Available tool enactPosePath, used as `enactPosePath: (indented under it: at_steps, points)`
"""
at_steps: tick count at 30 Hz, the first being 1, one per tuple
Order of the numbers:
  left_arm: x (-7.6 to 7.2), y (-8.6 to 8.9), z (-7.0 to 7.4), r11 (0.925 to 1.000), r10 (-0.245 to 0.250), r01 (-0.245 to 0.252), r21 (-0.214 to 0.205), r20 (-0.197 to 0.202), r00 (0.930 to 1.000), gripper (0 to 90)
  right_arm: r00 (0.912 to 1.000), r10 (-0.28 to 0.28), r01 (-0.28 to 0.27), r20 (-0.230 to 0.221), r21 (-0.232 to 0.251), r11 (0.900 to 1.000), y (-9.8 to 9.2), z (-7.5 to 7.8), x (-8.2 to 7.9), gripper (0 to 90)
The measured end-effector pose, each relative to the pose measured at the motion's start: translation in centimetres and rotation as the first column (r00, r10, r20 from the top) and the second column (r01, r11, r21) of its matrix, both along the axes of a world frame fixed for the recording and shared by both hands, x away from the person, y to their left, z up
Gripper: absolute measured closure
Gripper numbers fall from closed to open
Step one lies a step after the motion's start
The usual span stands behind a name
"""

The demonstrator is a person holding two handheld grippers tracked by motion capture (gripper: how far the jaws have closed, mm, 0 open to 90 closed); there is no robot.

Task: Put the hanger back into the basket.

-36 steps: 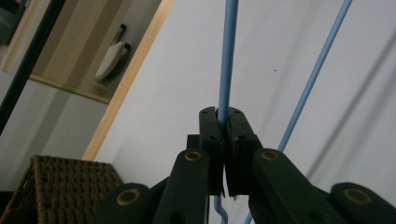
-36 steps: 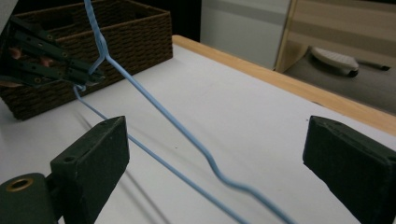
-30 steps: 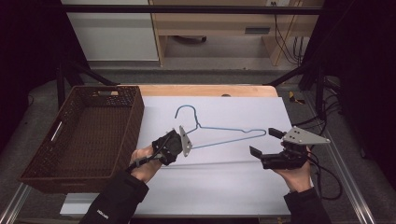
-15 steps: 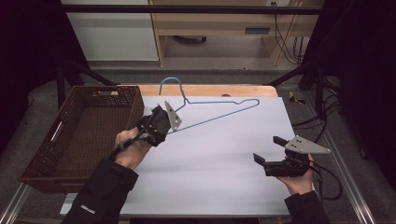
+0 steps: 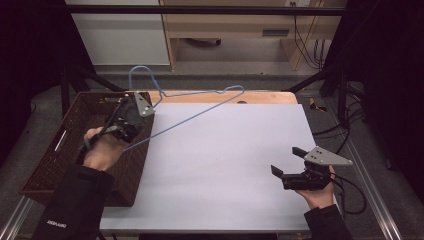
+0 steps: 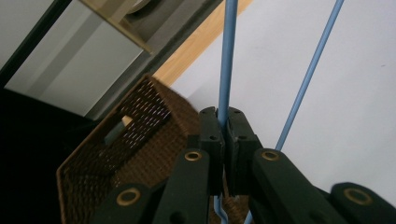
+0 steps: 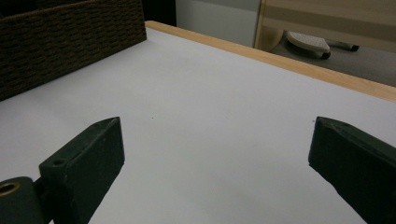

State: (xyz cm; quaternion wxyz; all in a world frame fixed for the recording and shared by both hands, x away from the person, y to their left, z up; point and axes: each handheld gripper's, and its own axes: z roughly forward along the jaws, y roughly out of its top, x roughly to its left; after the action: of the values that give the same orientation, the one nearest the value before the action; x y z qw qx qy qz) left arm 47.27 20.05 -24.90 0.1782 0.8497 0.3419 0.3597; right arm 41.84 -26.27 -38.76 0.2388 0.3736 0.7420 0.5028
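While left gripper [image 5: 134, 114] clamped blue wire hanger [image 5: 200, 109] above basket [image 5: 65, 150] edge, right gripper [image 5: 287, 162] sat jaws apart, holding nothing

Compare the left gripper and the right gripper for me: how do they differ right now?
The left gripper has its jaws shut on the blue wire hanger; the right gripper has its jaws wide open with nothing between them. The left one is over the wicker basket at the table's left edge; the right sits low over the white table near its right front. Both are black and hand-held.
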Motion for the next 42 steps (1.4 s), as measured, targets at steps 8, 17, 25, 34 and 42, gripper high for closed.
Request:
enactPosePath:
  at_steps: [8,17,25,34,42]
  points:
    - [0.4,5.2,0.4,0.9873,0.158,-0.159,0.007,0.009,0.9873,87.1,1.0000,-0.004,0.004,-0.003,-0.002,1.0000,0.1,-0.3,0.1,3.3]
    - [0.6,9.9,-0.6,0.9618,0.273,-0.272,0.028,-0.012,0.9621,87.1,0.9998,-0.018,0.018,-0.011,-0.010,0.9998,0.1,-0.5,0.2,1.9]
    - [0.7,12.3,-2.3,0.9435,0.330,-0.329,0.041,-0.044,0.9428,87.1,0.9996,-0.021,0.021,-0.018,-0.007,0.9997,0.1,-0.6,0.3,1.2]
    - [1.0,13.9,-5.2,0.9136,0.403,-0.399,0.080,-0.051,0.9137,87.1,0.9995,-0.027,0.027,-0.016,-0.011,0.9996,0.1,-0.6,0.3,0.9]
    - [1.1,16.0,-7.6,0.8771,0.476,-0.467,0.112,-0.064,0.8774,87.1,0.9994,-0.028,0.028,-0.019,-0.015,0.9995,0.1,-0.7,0.4,1.1]
